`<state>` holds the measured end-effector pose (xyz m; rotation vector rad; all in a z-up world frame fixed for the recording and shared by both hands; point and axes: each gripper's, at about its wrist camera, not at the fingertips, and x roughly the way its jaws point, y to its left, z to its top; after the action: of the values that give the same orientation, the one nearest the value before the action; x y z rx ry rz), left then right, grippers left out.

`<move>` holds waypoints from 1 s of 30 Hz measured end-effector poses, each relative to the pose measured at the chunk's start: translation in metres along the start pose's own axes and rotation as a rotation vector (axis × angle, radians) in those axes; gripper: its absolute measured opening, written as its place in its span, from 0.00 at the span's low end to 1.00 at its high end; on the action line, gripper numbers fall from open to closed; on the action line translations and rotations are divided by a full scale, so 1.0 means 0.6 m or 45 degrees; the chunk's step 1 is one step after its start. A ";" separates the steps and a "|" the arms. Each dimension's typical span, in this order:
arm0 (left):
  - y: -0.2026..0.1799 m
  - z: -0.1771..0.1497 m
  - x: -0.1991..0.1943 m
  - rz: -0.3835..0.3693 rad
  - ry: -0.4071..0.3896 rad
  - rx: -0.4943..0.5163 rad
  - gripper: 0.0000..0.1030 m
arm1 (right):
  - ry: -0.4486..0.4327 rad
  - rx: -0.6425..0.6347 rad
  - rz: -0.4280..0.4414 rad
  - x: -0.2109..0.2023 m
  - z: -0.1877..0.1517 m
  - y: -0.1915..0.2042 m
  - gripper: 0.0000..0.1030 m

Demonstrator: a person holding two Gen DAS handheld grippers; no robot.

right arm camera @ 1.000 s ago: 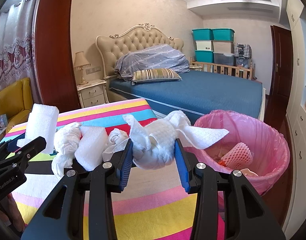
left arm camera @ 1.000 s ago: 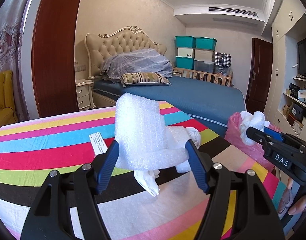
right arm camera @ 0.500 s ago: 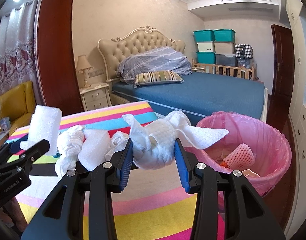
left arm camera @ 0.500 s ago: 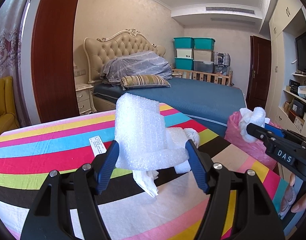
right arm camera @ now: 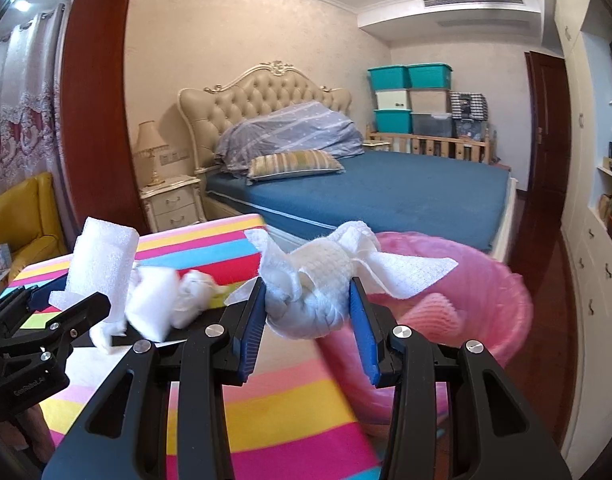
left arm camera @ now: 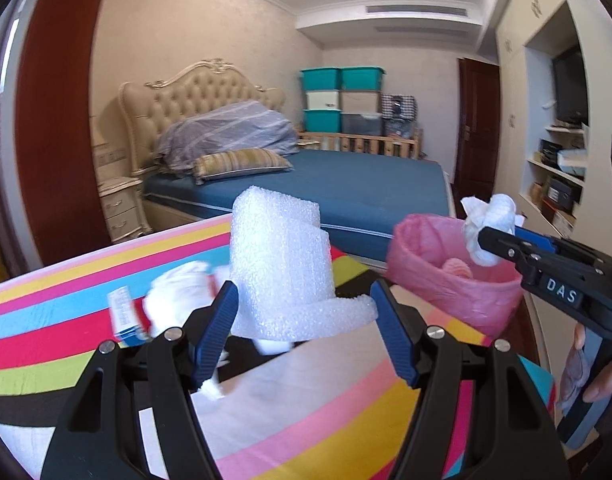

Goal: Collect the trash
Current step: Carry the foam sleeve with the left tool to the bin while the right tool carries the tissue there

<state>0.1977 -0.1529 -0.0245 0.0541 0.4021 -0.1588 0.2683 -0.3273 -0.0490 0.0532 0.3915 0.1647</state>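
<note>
Striped cloth [left arm camera: 345, 412] covers the near table. Right gripper [right arm camera: 307, 308] clamps a crumpled tissue wad [right arm camera: 317, 280] just short of the pink-lined bin [right arm camera: 501, 312]; released early, it could land outside. Left gripper [left arm camera: 304, 328] pinches a foam roll [left arm camera: 282, 268], which may squirm loose.

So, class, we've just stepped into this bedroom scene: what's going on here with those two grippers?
A person is clearing trash off a striped table with a handheld gripper in each hand. The left gripper grips a curled piece of white foam wrap. The right gripper is shut on a crumpled white paper towel, near the rim of a pink-lined bin that already contains a pink foam net. More white scraps remain on the table.
</note>
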 end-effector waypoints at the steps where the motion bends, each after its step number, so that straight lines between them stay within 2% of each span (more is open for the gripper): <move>1: -0.012 0.003 0.005 -0.026 0.006 0.016 0.64 | -0.001 0.007 -0.013 -0.002 0.000 -0.016 0.39; 10: -0.095 0.034 0.065 -0.231 0.058 0.089 0.65 | -0.001 -0.039 -0.074 -0.004 0.000 -0.090 0.39; 18: -0.147 0.079 0.149 -0.409 0.135 0.076 0.65 | 0.040 -0.048 -0.126 0.018 -0.005 -0.156 0.39; 25: -0.188 0.110 0.212 -0.455 0.178 0.103 0.65 | 0.063 -0.045 -0.144 0.036 -0.010 -0.186 0.39; 30: -0.207 0.117 0.247 -0.452 0.206 0.100 0.67 | 0.067 -0.068 -0.129 0.051 -0.007 -0.188 0.43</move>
<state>0.3389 -0.3025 -0.0208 0.0730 0.5657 -0.5231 0.3115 -0.4333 -0.0741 -0.0234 0.4410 0.0764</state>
